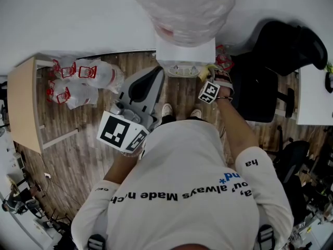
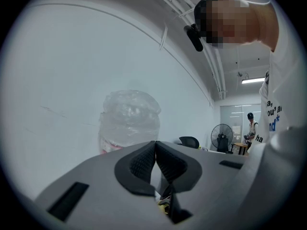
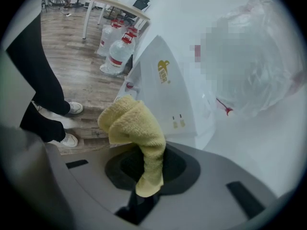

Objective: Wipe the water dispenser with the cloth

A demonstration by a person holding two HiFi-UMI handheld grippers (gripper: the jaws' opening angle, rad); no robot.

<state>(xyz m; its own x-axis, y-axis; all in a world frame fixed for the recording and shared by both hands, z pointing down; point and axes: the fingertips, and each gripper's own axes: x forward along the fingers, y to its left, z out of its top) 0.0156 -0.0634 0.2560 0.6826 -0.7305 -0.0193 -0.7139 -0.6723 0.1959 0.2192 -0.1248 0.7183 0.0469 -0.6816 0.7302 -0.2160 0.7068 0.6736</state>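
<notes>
The white water dispenser [image 1: 186,54] stands against the wall with a clear water bottle [image 1: 184,9] on top. In the right gripper view its white side panel [image 3: 168,97] with a gold logo fills the middle. My right gripper [image 3: 152,163] is shut on a yellow cloth [image 3: 136,126], whose bunched end sticks out toward the dispenser's side. In the head view the right gripper [image 1: 212,79] is at the dispenser's right front corner. My left gripper [image 1: 148,85] is raised in front of the dispenser's left side, shut and empty; in its own view its pads [image 2: 144,164] meet and the bottle [image 2: 129,121] shows behind.
Spare water bottles [image 1: 78,79] lie on the wood floor by a light wooden table [image 1: 23,100] at the left. A black office chair [image 1: 281,61] stands right of the dispenser, beside a white desk [image 1: 315,95]. The person's shoes [image 1: 179,111] are just before the dispenser.
</notes>
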